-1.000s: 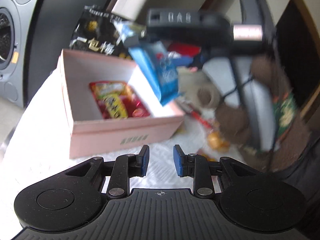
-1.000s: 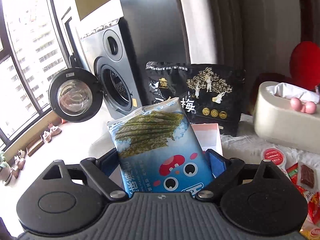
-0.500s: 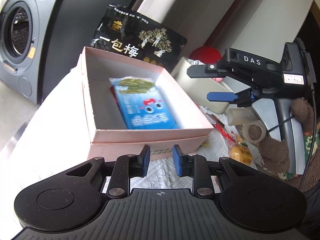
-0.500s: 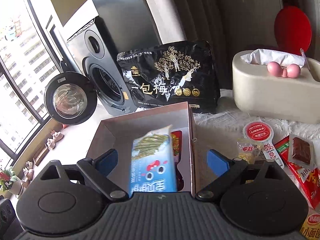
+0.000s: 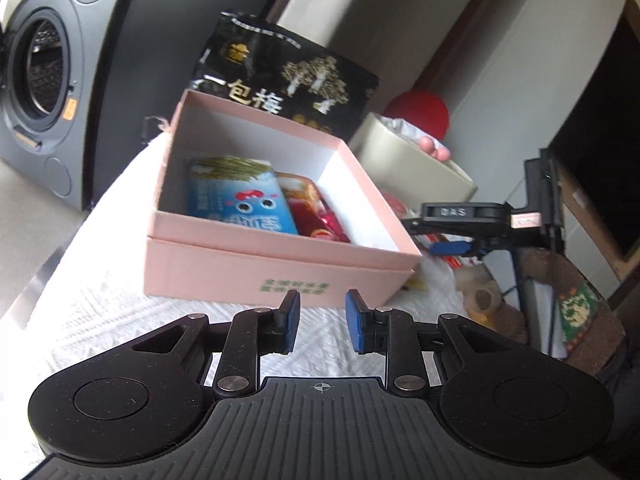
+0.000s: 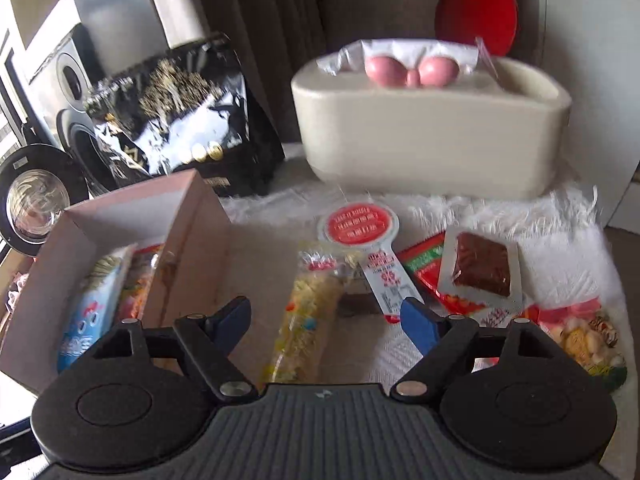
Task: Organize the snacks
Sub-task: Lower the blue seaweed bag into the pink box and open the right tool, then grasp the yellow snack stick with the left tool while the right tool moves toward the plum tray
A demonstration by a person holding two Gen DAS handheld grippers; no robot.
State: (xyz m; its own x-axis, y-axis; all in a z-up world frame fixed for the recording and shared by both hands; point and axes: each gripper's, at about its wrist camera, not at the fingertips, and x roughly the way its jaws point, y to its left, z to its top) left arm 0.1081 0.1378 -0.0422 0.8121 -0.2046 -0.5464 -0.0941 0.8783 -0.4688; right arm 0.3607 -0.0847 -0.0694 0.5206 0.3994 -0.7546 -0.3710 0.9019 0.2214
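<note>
A pink box (image 5: 280, 264) stands on the white cloth; it also shows in the right wrist view (image 6: 188, 216). Inside lie a blue seaweed snack packet (image 5: 240, 200) and a red-yellow packet (image 5: 316, 212). My left gripper (image 5: 322, 322) is open a little, empty, just in front of the box. My right gripper (image 6: 326, 316) is wide open and empty, right of the box, over a yellow snack stick (image 6: 304, 320). It also shows in the left wrist view (image 5: 452, 246). Other loose snacks lie nearby: a round red-lidded one (image 6: 358, 226), a brown cake packet (image 6: 480, 268), a mixed candy bag (image 6: 580, 336).
A large black plum bag (image 5: 288, 84) stands behind the box. A cream tissue box (image 6: 432, 128) sits at the back right, a red round thing (image 6: 476, 8) behind it. A grey washing machine (image 5: 40, 80) stands at the left.
My right gripper opened and dropped the blue seaweed packet into the box, then swung right and down over the loose snacks. My left gripper stayed in front of the box.
</note>
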